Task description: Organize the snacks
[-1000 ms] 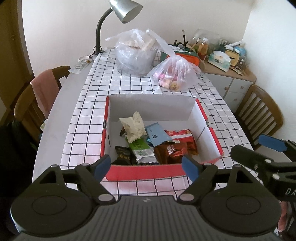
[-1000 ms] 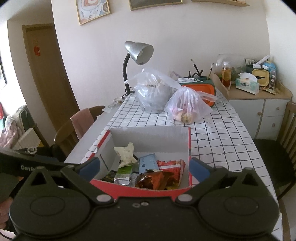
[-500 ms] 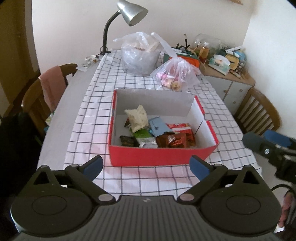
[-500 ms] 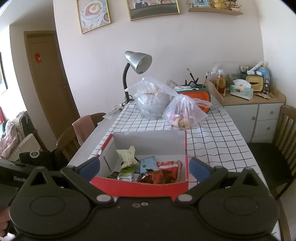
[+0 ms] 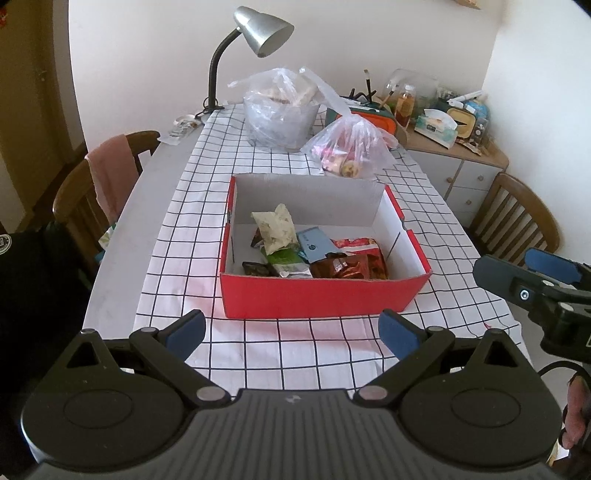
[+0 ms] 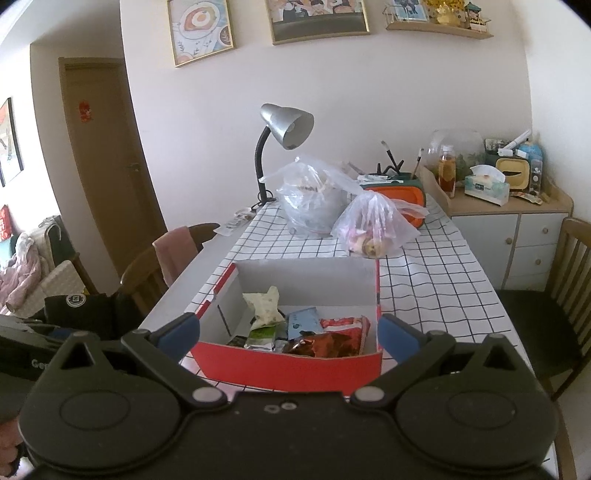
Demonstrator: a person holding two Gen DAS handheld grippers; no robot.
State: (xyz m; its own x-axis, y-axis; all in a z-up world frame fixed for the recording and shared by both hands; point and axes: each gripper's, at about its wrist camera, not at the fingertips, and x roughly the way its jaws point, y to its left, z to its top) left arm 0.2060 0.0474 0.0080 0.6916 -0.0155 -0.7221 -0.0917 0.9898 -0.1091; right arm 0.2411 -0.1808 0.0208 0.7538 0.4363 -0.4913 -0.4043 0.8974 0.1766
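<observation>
A red box (image 5: 321, 297) (image 6: 291, 371) stands on the checked tablecloth with several snack packets inside: a cream packet (image 5: 275, 229), a green one (image 5: 288, 264), a blue one (image 5: 314, 245) and red-brown ones (image 5: 351, 260). My left gripper (image 5: 291, 332) hangs over the table's near edge, short of the box, open and empty. My right gripper (image 6: 288, 332) is also back from the box, its fingers wide apart with nothing between them. In the left wrist view the right gripper's blue fingertips (image 5: 550, 264) show at the right edge.
Two clear plastic bags (image 5: 280, 107) (image 5: 351, 147) sit behind the box, beside a grey desk lamp (image 5: 258, 33) and an orange container (image 5: 376, 116). Wooden chairs (image 5: 92, 192) (image 5: 517, 218) flank the table. A cluttered cabinet (image 6: 506, 206) stands at the back right.
Both grippers have drawn back from the box, which now looks smaller and farther. The left gripper's fingers have spread wider. The snacks lie as before.
</observation>
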